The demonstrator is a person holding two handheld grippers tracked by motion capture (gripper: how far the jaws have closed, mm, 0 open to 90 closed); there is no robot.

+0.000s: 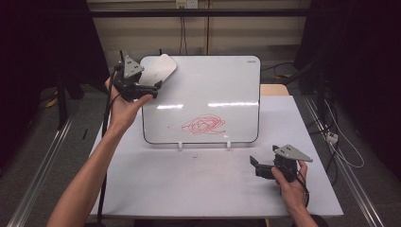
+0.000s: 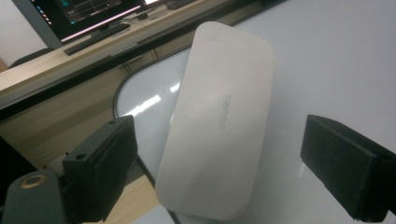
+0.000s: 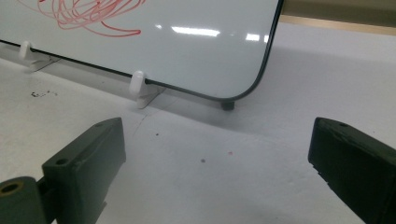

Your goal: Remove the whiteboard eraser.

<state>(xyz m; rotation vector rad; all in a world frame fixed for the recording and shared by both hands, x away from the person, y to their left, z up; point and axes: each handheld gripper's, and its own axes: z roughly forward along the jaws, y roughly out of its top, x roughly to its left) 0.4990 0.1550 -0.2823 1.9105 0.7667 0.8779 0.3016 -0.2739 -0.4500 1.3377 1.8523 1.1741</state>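
From the high view, a white rounded-corner whiteboard [image 1: 203, 94] leans back on two small white plastic feet [image 1: 180, 144] on the white table [image 1: 189, 189], its long axis running left to right across the table. A red scribble [image 1: 201, 125] sits low on its face, a little left of centre. At the board's upper left corner lies a pale oblong eraser pad [image 1: 161, 69], flat against the board, its long axis tilted so one end points up and to the right and the other down toward the left gripper [image 1: 156, 87]. The person's left hand [image 1: 124, 106] holds that gripper raised beside the board's left edge, jaws toward the eraser. The right gripper [image 1: 255, 165] is low over the table, in front of the board's lower right corner, held by the right hand [image 1: 288, 182], with its jaws pointing left.

In the left gripper view, the two black jaws stand wide apart, and the eraser [image 2: 219, 121] lies between them, touching neither. Its long axis runs from the bottom centre up toward the top, leaning slightly right, and faint embossed lettering runs along it. The whiteboard's glossy surface [image 2: 336, 60] spreads behind it, and a dark monitor [image 2: 88, 16] on a wooden bench shows at the upper left.

In the right gripper view, the jaws are spread apart over bare table [image 3: 210, 182], clamped on nothing. The whiteboard's lower edge [image 3: 187, 42] crosses the top, with the scribble [image 3: 88, 14] at the upper left and the feet [image 3: 137, 84] holding its edge.
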